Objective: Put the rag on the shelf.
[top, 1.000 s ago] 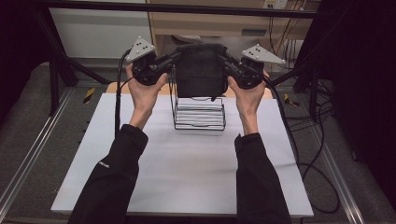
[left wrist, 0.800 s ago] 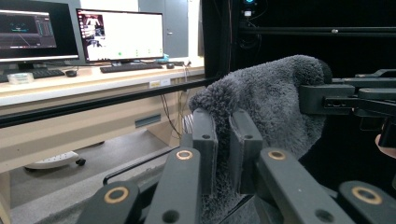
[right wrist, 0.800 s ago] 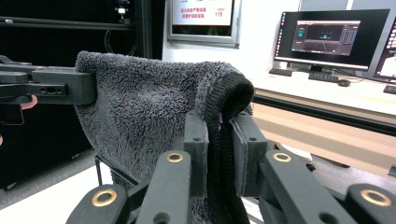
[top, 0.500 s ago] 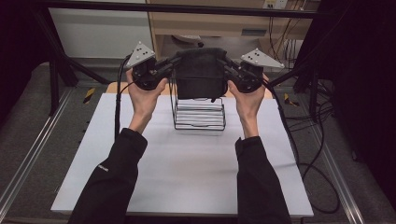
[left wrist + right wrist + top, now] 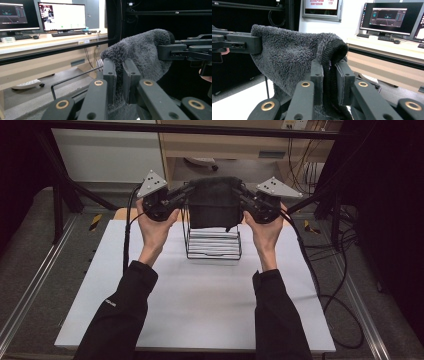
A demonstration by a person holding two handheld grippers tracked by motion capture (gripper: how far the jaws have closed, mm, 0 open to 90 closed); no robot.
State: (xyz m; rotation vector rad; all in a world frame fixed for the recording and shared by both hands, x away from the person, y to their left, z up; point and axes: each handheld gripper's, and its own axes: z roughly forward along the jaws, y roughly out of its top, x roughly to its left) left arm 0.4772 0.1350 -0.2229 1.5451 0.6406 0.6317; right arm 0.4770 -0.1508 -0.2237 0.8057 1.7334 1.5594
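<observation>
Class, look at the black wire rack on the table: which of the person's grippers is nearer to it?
Neither clearly. The left gripper and right gripper each clamp an upper corner of the grey towel, flanking the wire rack evenly from above.

Left gripper (image 5: 186,195) clamped, right gripper (image 5: 239,195) too (both raised, facing inward)

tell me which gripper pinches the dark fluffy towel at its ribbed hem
The right gripper: its jaws clamp the dark grey fluffy towel's ribbed hem. The left gripper grips plain fleece.
</observation>
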